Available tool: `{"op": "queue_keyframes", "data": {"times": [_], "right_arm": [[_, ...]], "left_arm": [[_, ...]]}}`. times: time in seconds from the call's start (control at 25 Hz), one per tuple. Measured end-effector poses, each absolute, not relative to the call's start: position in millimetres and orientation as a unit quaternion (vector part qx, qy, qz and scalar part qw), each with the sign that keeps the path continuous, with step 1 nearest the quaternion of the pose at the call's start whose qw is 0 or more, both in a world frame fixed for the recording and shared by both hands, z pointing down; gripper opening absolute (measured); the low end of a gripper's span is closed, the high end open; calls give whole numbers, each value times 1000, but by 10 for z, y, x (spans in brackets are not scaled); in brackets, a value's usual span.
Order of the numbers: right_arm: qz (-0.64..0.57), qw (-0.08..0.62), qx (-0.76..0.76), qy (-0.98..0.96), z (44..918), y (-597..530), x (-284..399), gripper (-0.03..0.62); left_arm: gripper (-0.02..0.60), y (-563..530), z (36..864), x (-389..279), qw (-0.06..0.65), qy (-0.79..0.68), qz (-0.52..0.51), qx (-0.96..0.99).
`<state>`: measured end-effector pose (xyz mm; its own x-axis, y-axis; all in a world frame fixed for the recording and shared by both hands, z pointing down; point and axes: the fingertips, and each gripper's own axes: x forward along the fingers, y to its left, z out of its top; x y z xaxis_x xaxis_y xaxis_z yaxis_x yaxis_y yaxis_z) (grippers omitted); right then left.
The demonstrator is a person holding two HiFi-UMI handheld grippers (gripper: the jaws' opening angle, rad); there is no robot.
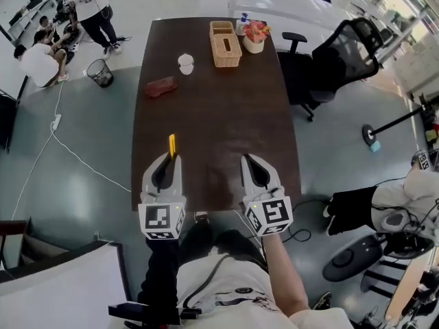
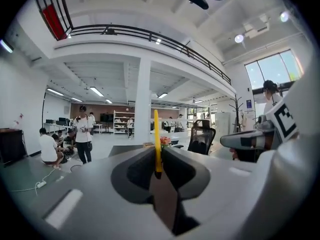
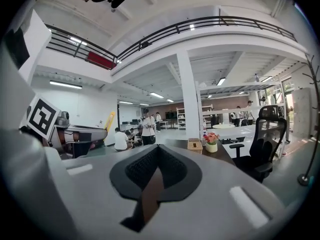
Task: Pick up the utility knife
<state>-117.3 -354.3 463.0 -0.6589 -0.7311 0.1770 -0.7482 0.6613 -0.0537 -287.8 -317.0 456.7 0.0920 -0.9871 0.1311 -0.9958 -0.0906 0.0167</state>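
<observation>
The yellow utility knife [image 1: 171, 144] sticks out forward from between the jaws of my left gripper [image 1: 171, 159], which is shut on it above the near part of the dark table [image 1: 219, 108]. In the left gripper view the knife [image 2: 157, 134] stands on edge as a thin yellow strip, clamped between the dark pads. The right gripper view shows the knife [image 3: 108, 120] at the left, in the left gripper. My right gripper [image 1: 248, 160] is level beside the left one, shut, with nothing between its pads [image 3: 172, 166].
On the far end of the table stand a wicker tissue box [image 1: 225, 50], a flower pot [image 1: 254, 37], a white cup [image 1: 185, 63] and a reddish-brown object [image 1: 161, 86]. A black office chair [image 1: 343, 53] is at the right. People and a bin [image 1: 101, 72] are at the far left.
</observation>
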Motion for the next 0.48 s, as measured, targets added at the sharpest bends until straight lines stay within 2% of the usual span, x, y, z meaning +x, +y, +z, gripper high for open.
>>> {"op": "queue_keyframes", "data": {"times": [0.24,0.48], "right_arm": [[50,64,382,-921,4519,-2976,-904,2],[45,69,376,-923,4544,-2042,-451,2]], "left_arm": [[46,-2586,4410,-2606,39,-692,41,720],[46,-1551,4487,-2126,44,-698,33,714]]}}
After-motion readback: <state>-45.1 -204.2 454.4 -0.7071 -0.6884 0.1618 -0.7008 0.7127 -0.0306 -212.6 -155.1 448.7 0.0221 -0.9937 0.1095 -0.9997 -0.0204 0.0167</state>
